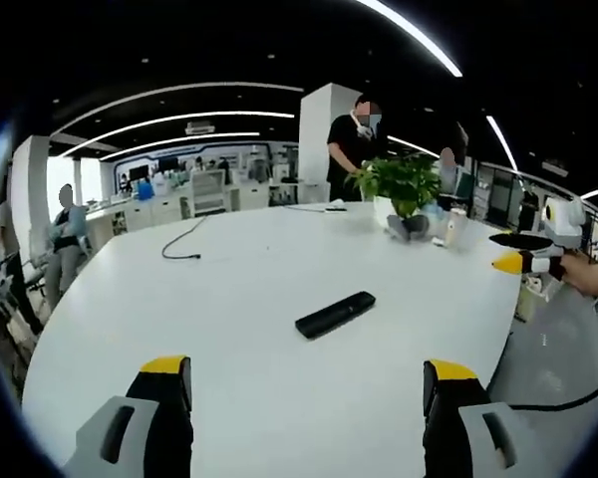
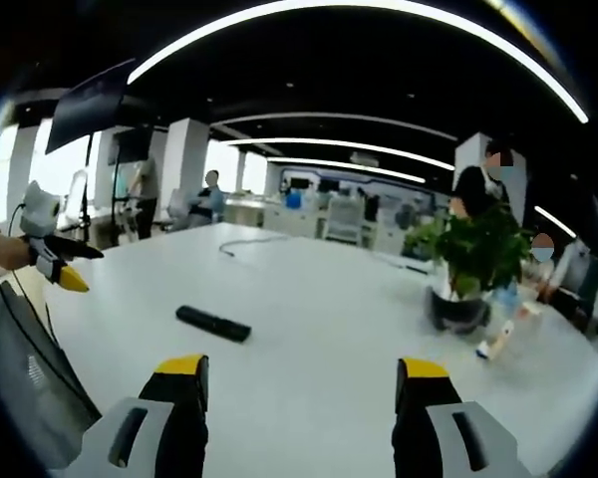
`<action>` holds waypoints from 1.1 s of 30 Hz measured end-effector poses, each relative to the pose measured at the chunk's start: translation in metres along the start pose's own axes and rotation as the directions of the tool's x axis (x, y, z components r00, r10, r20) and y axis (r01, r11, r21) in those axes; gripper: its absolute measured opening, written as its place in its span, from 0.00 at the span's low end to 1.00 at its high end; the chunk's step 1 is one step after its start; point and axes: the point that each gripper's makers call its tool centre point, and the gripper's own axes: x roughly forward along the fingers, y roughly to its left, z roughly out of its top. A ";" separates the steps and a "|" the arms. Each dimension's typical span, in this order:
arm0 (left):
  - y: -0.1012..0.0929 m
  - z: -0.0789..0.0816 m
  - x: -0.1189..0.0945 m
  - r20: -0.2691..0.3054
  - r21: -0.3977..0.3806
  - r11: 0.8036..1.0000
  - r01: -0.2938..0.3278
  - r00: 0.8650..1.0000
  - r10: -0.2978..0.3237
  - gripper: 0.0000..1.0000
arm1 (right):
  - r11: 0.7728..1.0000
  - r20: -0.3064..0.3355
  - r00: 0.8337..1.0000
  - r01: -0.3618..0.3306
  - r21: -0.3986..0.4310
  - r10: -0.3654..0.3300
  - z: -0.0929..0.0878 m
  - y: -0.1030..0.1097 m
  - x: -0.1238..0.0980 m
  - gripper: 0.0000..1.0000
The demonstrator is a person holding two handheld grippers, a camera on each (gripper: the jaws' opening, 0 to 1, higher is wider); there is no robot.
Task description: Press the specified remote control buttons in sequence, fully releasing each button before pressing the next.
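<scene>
Both grippers, left (image 1: pixel 307 383) and right (image 2: pixel 301 383), held with jaws spread wide, empty, over white table (image 1: pixel 239 299).
Black remote (image 1: pixel 335 314) lay flat mid-table; potted plant (image 1: pixel 404 194) stood beyond, open office behind.

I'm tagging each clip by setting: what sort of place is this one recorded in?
Most likely an open-plan office. A large white oval table holds a slim black remote control and a green potted plant; behind it stand rows of desks with monitors under long curved ceiling light strips, with people about.
</scene>
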 end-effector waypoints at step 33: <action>-0.048 0.017 0.076 -0.104 -0.033 0.969 0.243 0.964 -0.246 1.00 | 0.996 0.007 0.999 0.037 0.079 -0.038 0.002 -0.008 -0.007 0.73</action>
